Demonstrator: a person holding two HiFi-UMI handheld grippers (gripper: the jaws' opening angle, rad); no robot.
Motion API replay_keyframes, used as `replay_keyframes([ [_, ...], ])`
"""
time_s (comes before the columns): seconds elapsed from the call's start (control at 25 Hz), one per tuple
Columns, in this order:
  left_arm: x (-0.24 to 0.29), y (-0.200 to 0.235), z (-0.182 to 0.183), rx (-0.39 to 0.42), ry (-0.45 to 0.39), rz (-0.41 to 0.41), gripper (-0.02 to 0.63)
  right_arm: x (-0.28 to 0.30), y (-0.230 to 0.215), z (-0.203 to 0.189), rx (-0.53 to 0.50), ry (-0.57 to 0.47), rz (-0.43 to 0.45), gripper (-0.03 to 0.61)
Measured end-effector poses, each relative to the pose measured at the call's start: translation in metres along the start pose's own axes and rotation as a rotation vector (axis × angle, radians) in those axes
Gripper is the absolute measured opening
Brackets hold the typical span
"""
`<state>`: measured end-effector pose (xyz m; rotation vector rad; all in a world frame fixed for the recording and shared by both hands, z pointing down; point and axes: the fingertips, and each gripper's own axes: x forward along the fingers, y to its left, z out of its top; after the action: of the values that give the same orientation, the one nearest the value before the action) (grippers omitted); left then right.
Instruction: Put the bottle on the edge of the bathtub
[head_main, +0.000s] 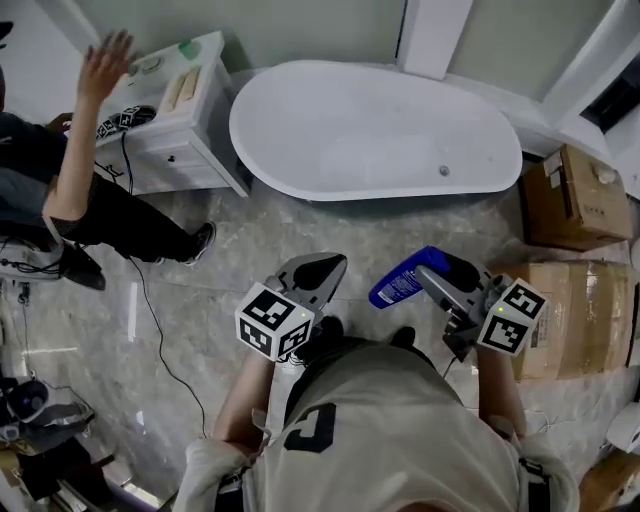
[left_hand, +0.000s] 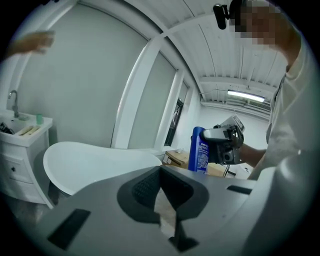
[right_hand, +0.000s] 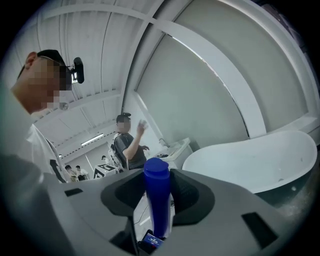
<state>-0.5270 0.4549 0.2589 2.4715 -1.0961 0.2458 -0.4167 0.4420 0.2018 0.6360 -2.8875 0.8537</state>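
A blue bottle (head_main: 398, 285) with a blue cap is clamped between the jaws of my right gripper (head_main: 432, 264), held over the marble floor, well short of the white bathtub (head_main: 370, 130). In the right gripper view the bottle (right_hand: 157, 200) stands up between the pads of my right gripper (right_hand: 157, 175), with the bathtub (right_hand: 260, 160) beyond on the right. My left gripper (head_main: 318, 270) hangs beside it, shut and empty. In the left gripper view its tips (left_hand: 160, 170) meet, the bottle (left_hand: 200, 150) shows to the right, and the tub (left_hand: 95, 160) lies ahead on the left.
A white vanity cabinet (head_main: 180, 110) stands left of the tub. A seated person (head_main: 70, 170) with a raised hand is at the far left, and a cable (head_main: 150, 300) trails across the floor. Cardboard boxes (head_main: 575, 195) are stacked on the right.
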Motion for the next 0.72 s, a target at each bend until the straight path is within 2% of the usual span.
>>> replay_keyframes([
  [0.24, -0.041, 0.038, -0.002, -0.028, -0.031, 0.009, 0.057, 0.053, 0.028, 0.000, -0.057, 0.007, 0.000, 0.160],
  [0.48, -0.052, 0.040, 0.002, -0.036, -0.049, 0.012, 0.057, 0.060, 0.036, 0.004, -0.122, 0.028, -0.050, 0.160],
  [0.72, -0.055, 0.039, -0.003, -0.054, -0.044, -0.043, 0.057, 0.062, 0.046, 0.001, -0.160, 0.049, -0.111, 0.160],
])
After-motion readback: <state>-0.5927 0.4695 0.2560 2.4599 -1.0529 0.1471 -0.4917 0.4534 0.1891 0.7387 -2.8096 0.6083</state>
